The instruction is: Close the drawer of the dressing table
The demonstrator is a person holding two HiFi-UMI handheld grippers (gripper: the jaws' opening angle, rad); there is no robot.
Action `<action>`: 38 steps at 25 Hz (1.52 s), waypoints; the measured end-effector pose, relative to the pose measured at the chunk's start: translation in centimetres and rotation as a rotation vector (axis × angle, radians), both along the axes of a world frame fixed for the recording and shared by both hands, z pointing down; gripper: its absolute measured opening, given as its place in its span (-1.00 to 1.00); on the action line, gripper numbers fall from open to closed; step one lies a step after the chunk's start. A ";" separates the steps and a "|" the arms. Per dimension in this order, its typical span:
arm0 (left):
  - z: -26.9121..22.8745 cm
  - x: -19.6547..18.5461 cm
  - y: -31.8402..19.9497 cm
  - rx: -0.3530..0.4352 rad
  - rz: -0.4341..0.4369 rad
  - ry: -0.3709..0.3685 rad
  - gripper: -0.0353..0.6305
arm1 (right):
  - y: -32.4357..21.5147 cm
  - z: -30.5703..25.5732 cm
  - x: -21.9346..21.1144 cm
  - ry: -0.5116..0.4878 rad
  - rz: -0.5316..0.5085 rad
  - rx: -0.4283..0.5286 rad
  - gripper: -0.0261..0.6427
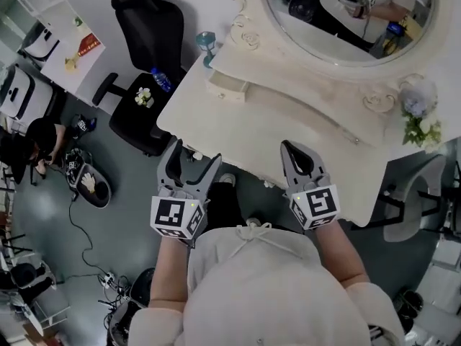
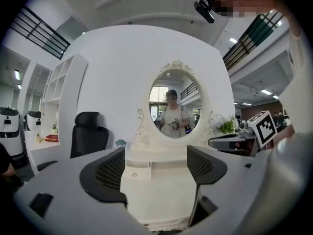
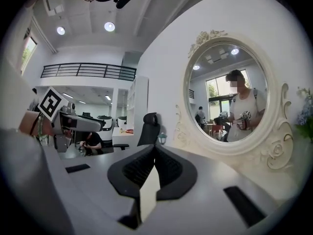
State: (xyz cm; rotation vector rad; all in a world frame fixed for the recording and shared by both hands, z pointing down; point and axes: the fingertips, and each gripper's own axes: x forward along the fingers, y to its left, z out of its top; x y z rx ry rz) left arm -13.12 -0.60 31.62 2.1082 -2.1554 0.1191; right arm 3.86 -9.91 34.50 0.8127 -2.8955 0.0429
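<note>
While both grippers hover short of the white bench (image 1: 288, 114), the head view shows the left gripper (image 1: 193, 157) with fingers wide and the right gripper (image 1: 292, 150) with fingers pressed together. The drawer (image 1: 229, 86) juts out, well beyond both, above a grey floor (image 1: 57, 215).

Left gripper view: the drawer (image 2: 137, 173) shows through the gap of the 2 spread fingers, untouched, under the oval mirror (image 2: 173, 104).

Right gripper view: fingers closed on nothing, with a black chair (image 3: 148, 129) beyond.

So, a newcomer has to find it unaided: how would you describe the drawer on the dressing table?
Find the white dressing table with the oval mirror. Below the mirror's left end in the head view, near a small teal ornament, sits the drawer: a small white box, pulled out from the mirror's base.
</note>
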 end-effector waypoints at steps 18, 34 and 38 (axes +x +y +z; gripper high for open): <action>12.0 -7.8 -17.2 -0.230 0.359 0.011 0.31 | -11.4 5.5 -7.9 0.056 0.330 -0.074 -0.90; 25.4 -8.9 -22.0 -0.431 0.345 0.090 0.29 | -15.8 14.1 -10.2 0.089 0.433 -0.209 -0.90; 26.3 -8.9 -22.6 -0.439 0.324 0.093 0.13 | -16.0 14.7 -10.5 0.093 0.430 -0.213 -0.90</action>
